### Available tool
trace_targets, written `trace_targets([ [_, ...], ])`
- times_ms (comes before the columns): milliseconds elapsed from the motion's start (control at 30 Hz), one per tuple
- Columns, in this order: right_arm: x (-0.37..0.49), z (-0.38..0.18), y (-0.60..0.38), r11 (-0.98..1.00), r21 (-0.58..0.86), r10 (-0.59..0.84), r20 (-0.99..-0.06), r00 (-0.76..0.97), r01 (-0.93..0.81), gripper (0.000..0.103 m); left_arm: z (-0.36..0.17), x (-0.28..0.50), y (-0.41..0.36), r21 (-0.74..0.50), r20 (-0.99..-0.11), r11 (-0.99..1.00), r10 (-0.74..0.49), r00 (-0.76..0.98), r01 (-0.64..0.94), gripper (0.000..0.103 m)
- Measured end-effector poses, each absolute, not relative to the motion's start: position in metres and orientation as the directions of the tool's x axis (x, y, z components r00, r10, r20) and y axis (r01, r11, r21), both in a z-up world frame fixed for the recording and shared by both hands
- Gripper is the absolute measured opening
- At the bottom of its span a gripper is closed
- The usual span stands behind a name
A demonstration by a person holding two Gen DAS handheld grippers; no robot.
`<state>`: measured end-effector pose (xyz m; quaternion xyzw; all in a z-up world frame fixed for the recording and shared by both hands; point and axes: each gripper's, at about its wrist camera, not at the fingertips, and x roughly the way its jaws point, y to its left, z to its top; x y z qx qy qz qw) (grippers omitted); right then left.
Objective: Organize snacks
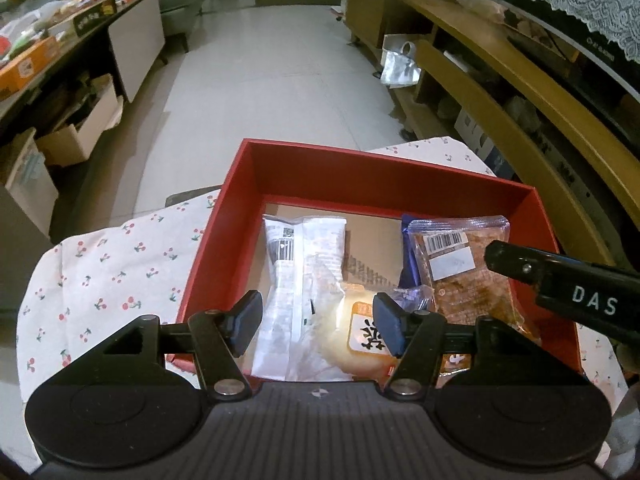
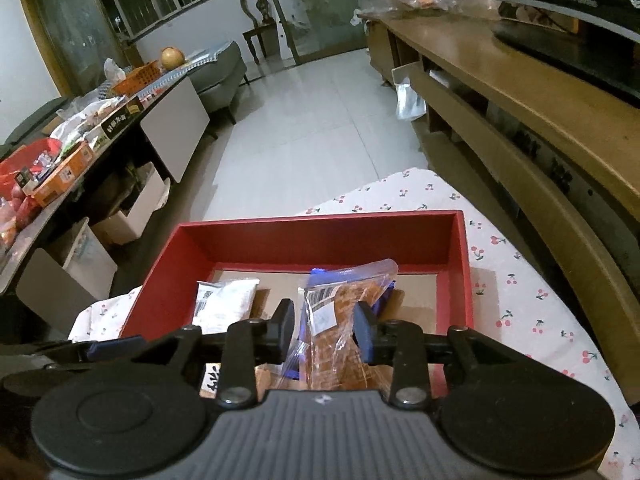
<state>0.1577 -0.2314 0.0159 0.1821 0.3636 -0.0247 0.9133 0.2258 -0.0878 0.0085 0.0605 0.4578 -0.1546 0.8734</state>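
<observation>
1. Red box (image 1: 400, 184) sits open on a cherry-print cloth (image 1: 100, 272); tiled floor beyond it.
2. Contents, left wrist view: white wrapped snack (image 1: 300, 280) lies at the left of the box floor; round pastry pack with orange label (image 1: 360, 340) sits just beside it at the near wall; clear packet of brown snack with barcode (image 1: 464, 276) is on the right, overlapping a blue wrapper (image 1: 408, 256).
3. Left gripper (image 1: 316, 322): jaws spread, nothing pinched, poised over the white snack and the pastry pack.
4. Right gripper (image 2: 325, 326): jaws parted. The clear packet (image 2: 340, 312) stands between them; pads appear not to press it.
5. No earlier frame on record.
</observation>
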Motion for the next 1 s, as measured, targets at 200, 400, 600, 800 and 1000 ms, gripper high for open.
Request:
trace_targets([
  [200,0.140,0.023,-0.228,0.932,0.318,0.092,-0.669,0.737,0.173,0.042,0.014,0.208,-0.076,-0.043,-0.820,0.944,-0.221,0.528,0.328,0.070],
  [400,0.115,0.029,-0.218,0.939,0.308,0.105,-0.676,0.729,0.151,0.043,0.018,0.182,-0.059,-0.064,-0.822,0.942,-0.237,0.518,0.328,0.071],
  [600,0.079,0.032,-0.217,0.924,0.350,0.138,-0.679,0.721,0.153,0.043,0.010,0.159,-0.058,-0.068,-0.837,0.930,-0.250,0.487,0.362,0.073],
  [800,0.049,0.024,-0.214,0.920,0.360,0.157,-0.703,0.693,0.157,0.048,-0.015,0.160,-0.063,-0.017,-0.868,0.929,-0.197,0.456,0.369,0.075],
  [1000,0.040,0.016,-0.225,0.914,0.364,0.157,-0.727,0.669,0.181,0.049,-0.037,0.165,-0.067,0.008,-0.895,0.924,-0.164,0.414,0.383,0.077],
])
